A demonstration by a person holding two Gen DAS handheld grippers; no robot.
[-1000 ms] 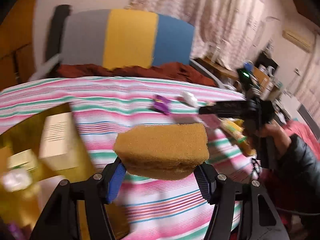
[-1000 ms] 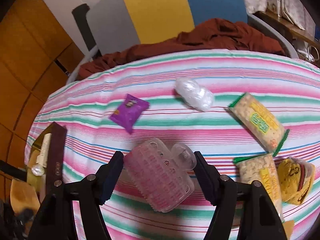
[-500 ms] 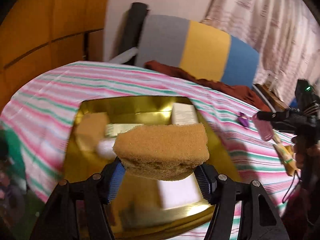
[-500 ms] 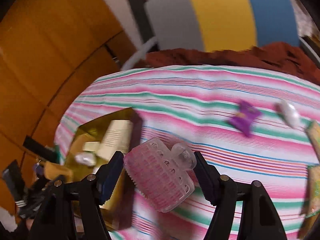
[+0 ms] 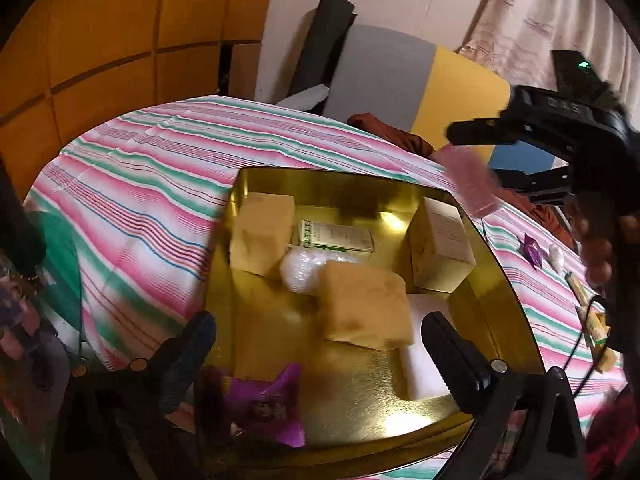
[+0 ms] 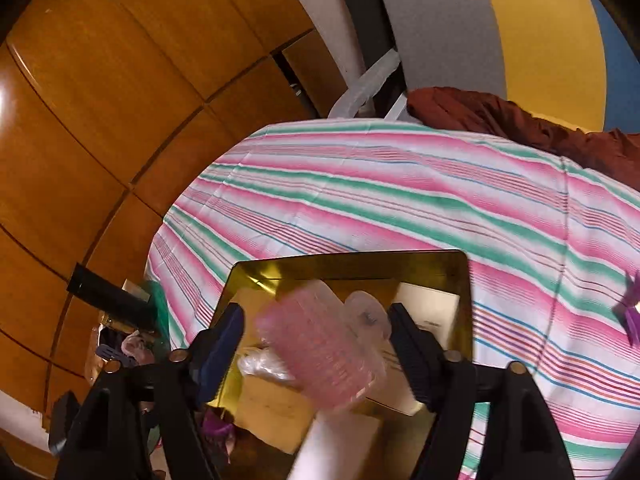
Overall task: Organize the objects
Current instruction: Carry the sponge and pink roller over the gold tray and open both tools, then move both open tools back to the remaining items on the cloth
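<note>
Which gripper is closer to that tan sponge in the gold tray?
Left. The left gripper hovers right over the sponge, jaws opening. The right gripper is above the tray's far corner.

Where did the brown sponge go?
In the left wrist view the brown sponge lies inside the gold tray, near its middle, beside the white plastic bundle and overlapping a white block.

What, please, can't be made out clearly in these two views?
- Pink case: motion-blurred in both views; contact with the pads can't be told.
- Green box: print too small, left view.
- Purple packet: blurred, left view.
- Gold tray: near part hidden by the right hand-held gripper.
</note>
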